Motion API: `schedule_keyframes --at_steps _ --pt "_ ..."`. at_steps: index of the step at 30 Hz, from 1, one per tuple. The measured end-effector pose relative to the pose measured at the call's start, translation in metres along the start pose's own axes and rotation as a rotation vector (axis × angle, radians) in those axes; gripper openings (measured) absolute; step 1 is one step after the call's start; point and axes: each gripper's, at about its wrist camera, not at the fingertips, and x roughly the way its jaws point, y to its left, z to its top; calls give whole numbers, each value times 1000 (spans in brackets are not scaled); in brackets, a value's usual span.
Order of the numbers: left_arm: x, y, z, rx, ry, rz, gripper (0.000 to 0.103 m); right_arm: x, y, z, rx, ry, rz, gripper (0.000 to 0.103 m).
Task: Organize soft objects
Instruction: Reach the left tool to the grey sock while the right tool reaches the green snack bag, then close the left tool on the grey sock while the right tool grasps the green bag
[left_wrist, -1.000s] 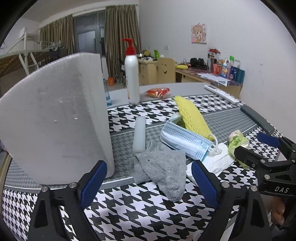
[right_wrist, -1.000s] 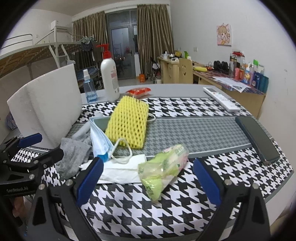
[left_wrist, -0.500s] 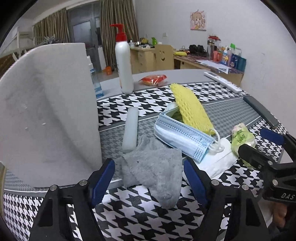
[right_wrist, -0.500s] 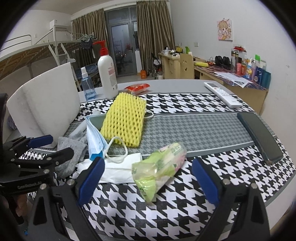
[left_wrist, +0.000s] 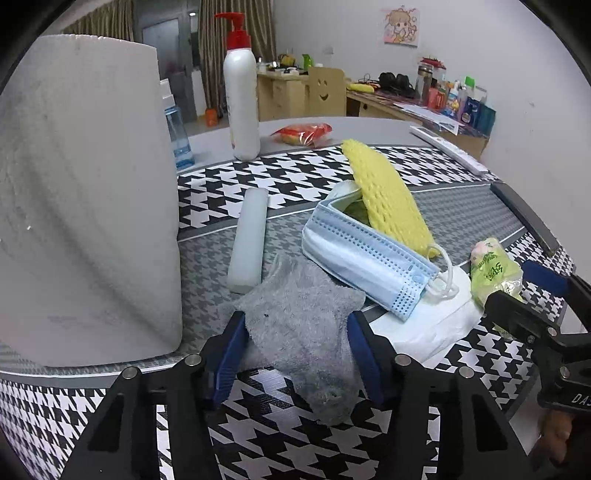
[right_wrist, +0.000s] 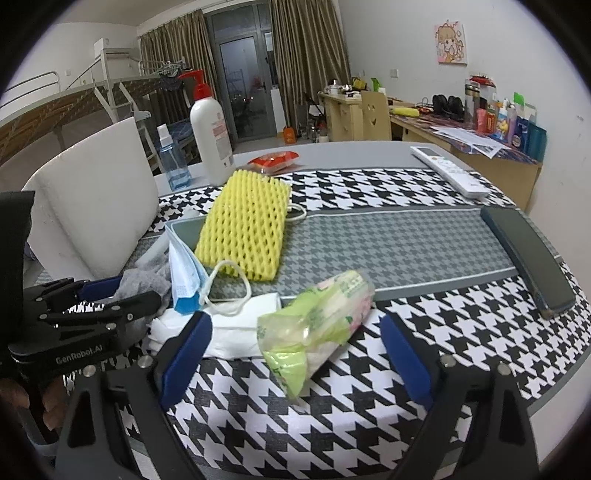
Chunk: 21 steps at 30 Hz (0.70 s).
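A crumpled grey sock (left_wrist: 299, 325) lies on the houndstooth cloth between the blue pads of my left gripper (left_wrist: 295, 354). Its jaws are closing, and the pads stand at the sock's edges. Behind the sock a blue face mask (left_wrist: 365, 262) leans on a yellow foam net (left_wrist: 388, 199), over a white tissue (left_wrist: 432, 325). In the right wrist view a green tissue packet (right_wrist: 317, 321) lies between the wide-open fingers of my right gripper (right_wrist: 295, 323), untouched. The left gripper (right_wrist: 129, 291) shows at the left there, over the sock (right_wrist: 144, 284).
A big white foam block (left_wrist: 85, 203) stands close on the left. A translucent white stick (left_wrist: 249, 236) lies beside it. A pump bottle (left_wrist: 242, 103), spray bottle (right_wrist: 171, 158) and red packet (left_wrist: 303, 133) stand at the back. A remote (right_wrist: 448, 171) and a dark case (right_wrist: 532, 258) lie on the right.
My left gripper has come forward and down onto the grey sock, and its jaws have narrowed around it. The right gripper has hardly moved.
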Motion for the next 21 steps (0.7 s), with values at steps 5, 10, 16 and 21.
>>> schedule_keyframes --at_steps 5,10,16,21 --pt "-1 7 0 -31 -8 -16 43 2 -1 0 2 20 -11 93" --pt "-4 10 -1 -47 -14 -25 29 11 -1 1 4 65 -26 79" --pt "-8 14 -2 -83 -32 -72 28 14 -4 -1 25 88 -36 62" --pt "-13 14 -3 -80 -63 -106 28 13 -4 -2 27 80 -58 54"
